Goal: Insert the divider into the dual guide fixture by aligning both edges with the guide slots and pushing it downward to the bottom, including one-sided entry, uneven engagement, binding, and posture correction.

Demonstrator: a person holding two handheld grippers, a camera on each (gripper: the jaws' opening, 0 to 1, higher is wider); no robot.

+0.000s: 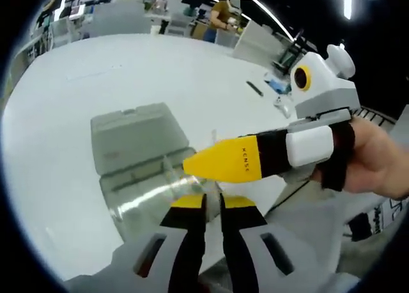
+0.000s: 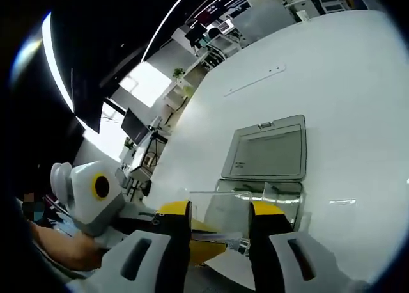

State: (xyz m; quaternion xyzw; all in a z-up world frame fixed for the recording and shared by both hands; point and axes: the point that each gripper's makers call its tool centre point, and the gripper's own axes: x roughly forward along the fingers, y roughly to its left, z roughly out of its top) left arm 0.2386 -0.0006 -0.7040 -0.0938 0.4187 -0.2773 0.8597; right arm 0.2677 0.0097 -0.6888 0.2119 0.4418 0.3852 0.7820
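Observation:
A clear fixture box (image 1: 137, 197) lies on the white table with its grey lid (image 1: 137, 136) folded open behind it. My left gripper (image 1: 213, 203) hovers just above the box, its jaws nearly together on a thin clear sheet. In the right gripper view that sheet, the divider (image 2: 220, 213), stands between my right gripper's (image 2: 220, 210) spread jaws, in front of the fixture box (image 2: 281, 194) and the lid (image 2: 268, 152). The left gripper's yellow tip (image 2: 204, 245) shows at the divider's lower edge. The right gripper (image 1: 192, 165) reaches in from the right over the box.
The white table (image 1: 77, 95) stretches wide around the box. A dark pen-like item (image 1: 254, 88) and small clutter (image 1: 279, 87) lie far right. A hand (image 1: 377, 158) holds the right gripper. A person (image 1: 223, 15) stands at distant benches. Monitors (image 2: 134, 123) sit beyond the table edge.

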